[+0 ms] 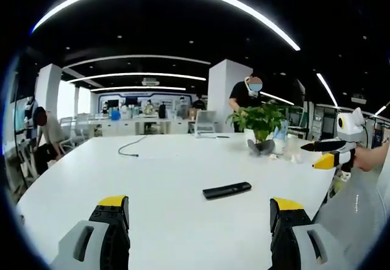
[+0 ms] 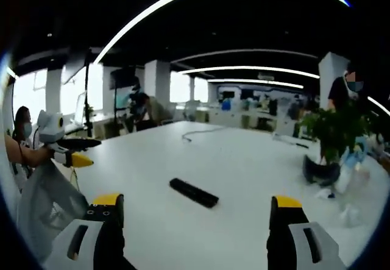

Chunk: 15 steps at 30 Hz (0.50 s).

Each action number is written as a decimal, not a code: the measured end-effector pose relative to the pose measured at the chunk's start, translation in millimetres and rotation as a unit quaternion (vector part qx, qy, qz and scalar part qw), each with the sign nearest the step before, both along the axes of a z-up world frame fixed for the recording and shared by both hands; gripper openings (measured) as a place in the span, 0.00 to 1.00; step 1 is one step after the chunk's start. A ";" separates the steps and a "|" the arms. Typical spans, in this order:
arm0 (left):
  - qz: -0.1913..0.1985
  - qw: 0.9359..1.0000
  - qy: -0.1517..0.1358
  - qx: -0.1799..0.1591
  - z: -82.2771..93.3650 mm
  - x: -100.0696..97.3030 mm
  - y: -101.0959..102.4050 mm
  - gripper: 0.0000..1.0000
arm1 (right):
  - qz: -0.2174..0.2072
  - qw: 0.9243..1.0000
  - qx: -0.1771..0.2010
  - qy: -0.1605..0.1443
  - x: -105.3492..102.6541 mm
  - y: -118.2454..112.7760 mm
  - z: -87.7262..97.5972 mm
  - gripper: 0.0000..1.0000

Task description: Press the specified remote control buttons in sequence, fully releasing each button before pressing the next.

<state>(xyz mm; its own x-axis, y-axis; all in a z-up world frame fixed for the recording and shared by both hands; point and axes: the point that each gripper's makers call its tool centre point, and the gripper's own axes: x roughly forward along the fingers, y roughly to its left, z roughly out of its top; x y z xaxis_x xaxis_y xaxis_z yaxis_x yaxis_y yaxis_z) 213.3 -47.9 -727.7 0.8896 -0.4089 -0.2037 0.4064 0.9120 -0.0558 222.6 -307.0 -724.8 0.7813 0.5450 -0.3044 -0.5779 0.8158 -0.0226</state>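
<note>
Two gripper-mounted views of a white table (image 1: 152,178) carrying a black remote control (image 1: 226,190), before any button press.

Location: the remote control (image 2: 194,192) lies flat on the table (image 2: 244,160) ahead of both grippers, touched by neither, nearer the edge where the person stands than the far edge. A potted plant (image 1: 261,124) stands towards the far right-hand corner, well apart from it, and a dark cable (image 1: 129,148) lies towards the far edge.

Grippers: the left gripper (image 1: 200,218) has its jaws wide apart and empty. The right gripper (image 2: 194,216) is likewise parted with nothing between its jaws; in the left gripper view it appears at the right edge (image 1: 332,153), off the table's side.

Orientation: the remote's long axis runs roughly across the left gripper's line of sight, its right end slightly farther away. Which end bears the emitter, and whether the buttons face up, cannot be told.

Risks, as a judgement: the light remote may slide or pivot under an off-centre press, since nothing pins it. A broad jaw tip may bridge neighbouring buttons. A close approach may push the remote out of view.
</note>
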 end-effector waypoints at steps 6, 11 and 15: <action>0.000 1.000 0.003 0.005 -1.5 0.5 0.0 1.00 | -0.010 1.000 0.006 0.010 -3.3 -0.4 -6.4 0.99; 0.001 1.000 0.003 0.001 -1.5 0.8 0.3 1.00 | 0.006 1.000 -0.003 0.003 -3.3 5.2 -4.9 0.98; 0.001 1.000 0.004 -0.004 -1.1 0.7 0.0 1.00 | 0.002 1.000 0.000 -0.002 -1.6 1.1 -4.3 0.98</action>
